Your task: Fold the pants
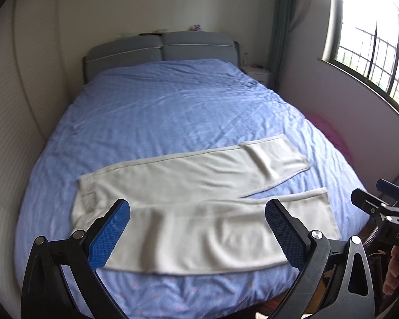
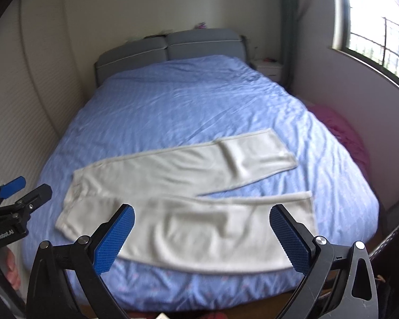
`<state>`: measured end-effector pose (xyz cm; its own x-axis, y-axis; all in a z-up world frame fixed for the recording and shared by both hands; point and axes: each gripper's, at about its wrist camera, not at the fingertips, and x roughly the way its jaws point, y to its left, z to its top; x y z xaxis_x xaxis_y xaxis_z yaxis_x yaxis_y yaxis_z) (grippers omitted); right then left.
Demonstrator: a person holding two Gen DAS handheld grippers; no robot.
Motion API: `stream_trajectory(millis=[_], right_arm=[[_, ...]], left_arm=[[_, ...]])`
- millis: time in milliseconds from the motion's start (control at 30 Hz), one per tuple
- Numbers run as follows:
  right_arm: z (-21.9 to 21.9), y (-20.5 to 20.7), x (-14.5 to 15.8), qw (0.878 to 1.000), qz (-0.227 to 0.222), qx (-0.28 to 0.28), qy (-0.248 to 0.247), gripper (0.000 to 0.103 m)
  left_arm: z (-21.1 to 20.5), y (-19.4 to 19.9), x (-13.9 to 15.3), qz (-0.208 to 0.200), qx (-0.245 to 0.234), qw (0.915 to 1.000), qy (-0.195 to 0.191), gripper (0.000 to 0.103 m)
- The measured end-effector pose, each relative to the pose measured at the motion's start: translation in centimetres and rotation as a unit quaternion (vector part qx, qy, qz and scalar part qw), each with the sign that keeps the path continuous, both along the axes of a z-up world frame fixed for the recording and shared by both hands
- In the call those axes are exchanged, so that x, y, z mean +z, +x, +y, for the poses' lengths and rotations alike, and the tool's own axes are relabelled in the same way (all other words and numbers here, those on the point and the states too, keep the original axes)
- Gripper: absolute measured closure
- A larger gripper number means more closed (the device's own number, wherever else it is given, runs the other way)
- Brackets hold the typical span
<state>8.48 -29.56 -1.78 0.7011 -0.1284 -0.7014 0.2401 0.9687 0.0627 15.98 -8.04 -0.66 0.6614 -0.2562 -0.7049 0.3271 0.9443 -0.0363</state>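
Note:
White pants (image 1: 188,202) lie flat across the near part of a bed with a blue cover (image 1: 167,106), waistband at the left, two legs spread apart toward the right. They also show in the right wrist view (image 2: 183,199). My left gripper (image 1: 198,234) is open and empty, held above the near leg at the bed's foot. My right gripper (image 2: 202,235) is open and empty, also above the near leg. Each gripper shows at the edge of the other's view: the right gripper (image 1: 380,204) and the left gripper (image 2: 18,194).
A grey headboard (image 1: 162,47) stands at the far end. A white wall runs along the bed's left side (image 1: 13,133). A white nightstand (image 1: 258,75) and a window (image 1: 372,53) are at the right. Pink fabric (image 2: 343,133) lies beside the bed's right edge.

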Motion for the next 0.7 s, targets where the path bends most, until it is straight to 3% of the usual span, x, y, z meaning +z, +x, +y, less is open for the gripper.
stream_trajectory(millis=[167,300,433,533,700], right_arm=[[-7.3,3.1,-0.7,1.000,-0.003,-0.011,-0.008,0.000],[-14.4,6.4,-2.1,1.000,-0.004,-0.002,0.002,0.000],[-21.8,10.0,-4.8,1.000,0.012,0.001,0.013,0.000],[-26.4,12.6,-7.1,0.999,0.028,-0.003,0.041,0.001],[-32.3,17.1,-12.2,0.994,0.064,-0.010,0.093,0.004]], left_arm=[[-6.6,3.6,-0.6,0.001,-0.009,1.0000,-0.003,0.000],[-13.2,6.3,-2.2,0.012,0.012,0.9999,-0.002,0.000],[-19.6,9.3,-5.0,0.037,0.025,0.9990,0.008,0.000],[-24.7,11.6,-6.6,0.045,0.017,0.9984,0.029,0.000],[-31.0,16.2,-10.0,0.087,0.021,0.9955,0.033,0.000]])
